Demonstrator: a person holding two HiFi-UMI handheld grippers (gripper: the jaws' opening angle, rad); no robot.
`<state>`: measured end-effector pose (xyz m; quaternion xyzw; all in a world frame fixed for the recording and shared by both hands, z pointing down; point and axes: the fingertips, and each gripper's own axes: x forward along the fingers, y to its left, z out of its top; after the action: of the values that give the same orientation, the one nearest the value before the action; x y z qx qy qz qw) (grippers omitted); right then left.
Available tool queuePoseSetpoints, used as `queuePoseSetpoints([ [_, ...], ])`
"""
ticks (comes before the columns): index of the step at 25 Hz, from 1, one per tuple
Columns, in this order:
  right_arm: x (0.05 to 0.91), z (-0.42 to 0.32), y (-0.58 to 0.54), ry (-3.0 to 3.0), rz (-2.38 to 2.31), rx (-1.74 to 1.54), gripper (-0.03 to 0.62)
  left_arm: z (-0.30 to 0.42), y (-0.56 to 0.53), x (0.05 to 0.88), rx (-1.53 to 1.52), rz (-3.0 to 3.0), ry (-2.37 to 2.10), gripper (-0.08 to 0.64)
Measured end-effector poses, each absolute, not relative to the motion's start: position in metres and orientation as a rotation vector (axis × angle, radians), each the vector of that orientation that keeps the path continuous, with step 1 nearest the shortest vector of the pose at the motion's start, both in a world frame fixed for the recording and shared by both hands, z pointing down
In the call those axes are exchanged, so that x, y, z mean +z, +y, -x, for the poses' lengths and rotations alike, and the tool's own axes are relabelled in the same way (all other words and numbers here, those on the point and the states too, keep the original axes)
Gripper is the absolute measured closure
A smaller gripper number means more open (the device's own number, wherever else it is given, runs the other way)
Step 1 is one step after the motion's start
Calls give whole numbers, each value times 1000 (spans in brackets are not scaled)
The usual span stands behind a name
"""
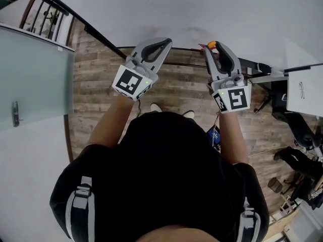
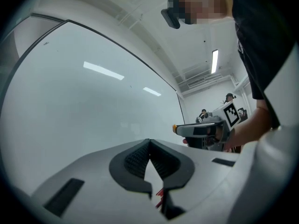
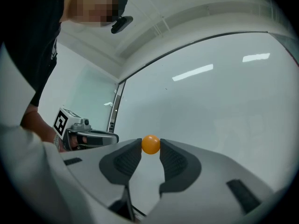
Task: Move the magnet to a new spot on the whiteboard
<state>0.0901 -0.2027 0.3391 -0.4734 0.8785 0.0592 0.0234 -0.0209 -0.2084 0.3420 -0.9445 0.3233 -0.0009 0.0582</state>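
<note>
Two grippers at a whiteboard (image 1: 212, 9), viewed from over black-shirted shoulders (image 1: 171, 180). Left gripper (image 1: 166, 44) and right gripper (image 1: 216, 46) side by side, well apart, each at the end of a bare forearm, both tipped toward the far board.

Pinched between the right gripper's dark pads (image 3: 127, 160): a small round orange magnet (image 3: 150, 144), caught at the very tips with one pad against each side. Sits right of centre in the scene, low on the board, just above its dark bottom edge (image 1: 181, 48). Too close to call whether touching the white surface or just off it.

Left gripper clenched on nothing, ribbed pads meeting at the tips, pointed at open board to the left of the magnet. From that side, right gripper in profile with the orange dot at its nose.

Strip-light reflections (image 2: 103, 71) across the glossy board. Below, wood-plank floor (image 1: 101, 89). At far left, a frosted glass door (image 1: 30, 79) with a handle. At right, dark furniture (image 1: 300, 135).
</note>
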Motion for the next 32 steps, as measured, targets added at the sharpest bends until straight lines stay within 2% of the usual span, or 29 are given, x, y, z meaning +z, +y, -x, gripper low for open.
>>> queuePoseSetpoints([
  [12, 368, -100, -176, 2740, 1429, 86, 472, 4, -180, 368, -46, 2883, 949, 555],
  [32, 364, -127, -164, 2739, 1414, 95, 472, -30, -169, 365, -54, 2895, 947, 555],
])
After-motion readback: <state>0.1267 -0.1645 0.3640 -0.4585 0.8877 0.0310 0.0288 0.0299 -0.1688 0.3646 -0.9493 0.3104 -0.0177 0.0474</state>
